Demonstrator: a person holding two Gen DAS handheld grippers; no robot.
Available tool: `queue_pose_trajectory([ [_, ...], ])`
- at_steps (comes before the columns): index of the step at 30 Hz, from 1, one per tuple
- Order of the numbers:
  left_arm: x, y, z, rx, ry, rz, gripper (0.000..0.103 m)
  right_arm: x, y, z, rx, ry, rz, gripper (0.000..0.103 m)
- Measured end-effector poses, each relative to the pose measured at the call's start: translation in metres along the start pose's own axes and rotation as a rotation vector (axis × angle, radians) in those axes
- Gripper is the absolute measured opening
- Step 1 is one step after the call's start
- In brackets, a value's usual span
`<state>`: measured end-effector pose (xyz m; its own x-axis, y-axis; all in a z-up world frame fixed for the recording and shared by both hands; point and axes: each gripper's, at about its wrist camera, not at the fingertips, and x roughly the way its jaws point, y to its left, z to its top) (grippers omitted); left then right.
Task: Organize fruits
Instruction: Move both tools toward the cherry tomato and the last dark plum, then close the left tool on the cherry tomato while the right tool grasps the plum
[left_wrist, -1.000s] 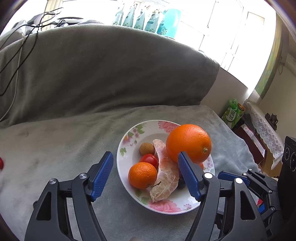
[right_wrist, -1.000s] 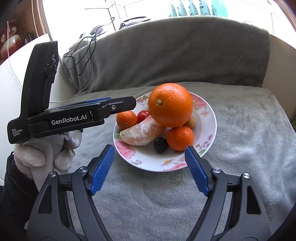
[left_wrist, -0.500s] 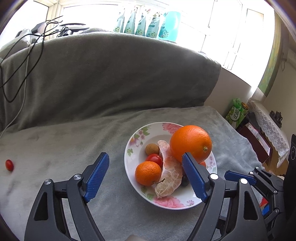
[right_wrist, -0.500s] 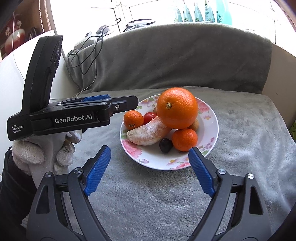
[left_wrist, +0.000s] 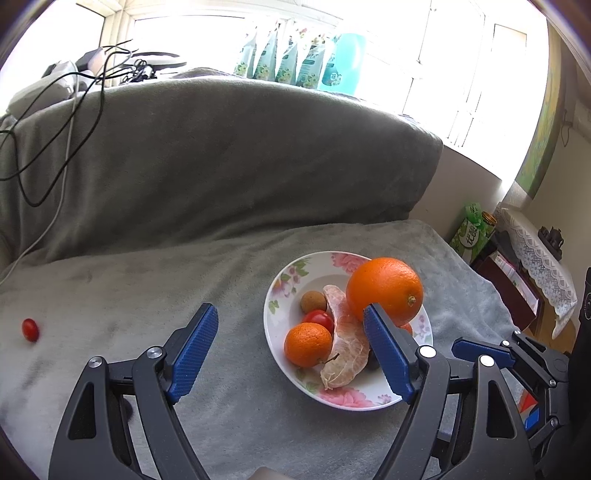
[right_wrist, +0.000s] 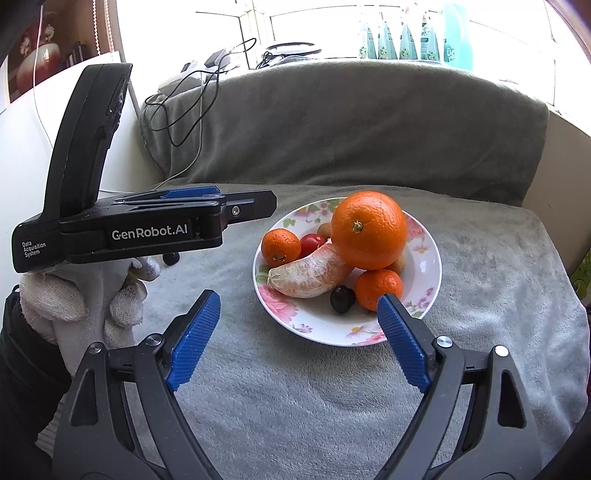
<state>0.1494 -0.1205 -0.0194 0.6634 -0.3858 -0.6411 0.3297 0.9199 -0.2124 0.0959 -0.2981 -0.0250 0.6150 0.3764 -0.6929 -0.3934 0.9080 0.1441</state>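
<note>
Plate (left_wrist: 280, 291) near blanket's right edge holds most fruit; one cherry tomato (left_wrist: 30, 329) at left edge remains. Both grippers' jaws open, empty.

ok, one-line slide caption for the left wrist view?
Open left gripper hovers beside plate of fruit; one stray cherry tomato lies far left on grey blanket.

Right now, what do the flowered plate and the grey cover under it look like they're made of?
The plate looks like glazed ceramic: white, glossy, with printed pink flowers, though melamine can't be ruled out. The grey cover looks like plush fleece fabric: matte, fuzzy nap, soft folds.
</note>
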Motion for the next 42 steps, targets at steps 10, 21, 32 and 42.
queue_pose_trajectory([
  [10,-0.018,0.031,0.001,-0.025,-0.043,0.036,0.081,0.011,0.031,0.020,-0.060,0.005,0.060,0.090],
  [21,-0.032,0.119,-0.014,-0.127,-0.042,0.169,0.081,0.059,0.087,0.047,-0.152,0.075,0.195,0.077],
  [32,-0.036,0.212,-0.040,-0.268,-0.001,0.281,0.062,0.124,0.145,0.049,-0.225,0.199,0.282,0.049],
  [42,-0.032,0.244,-0.050,-0.321,0.021,0.282,0.055,0.157,0.162,0.044,-0.257,0.249,0.276,0.044],
])
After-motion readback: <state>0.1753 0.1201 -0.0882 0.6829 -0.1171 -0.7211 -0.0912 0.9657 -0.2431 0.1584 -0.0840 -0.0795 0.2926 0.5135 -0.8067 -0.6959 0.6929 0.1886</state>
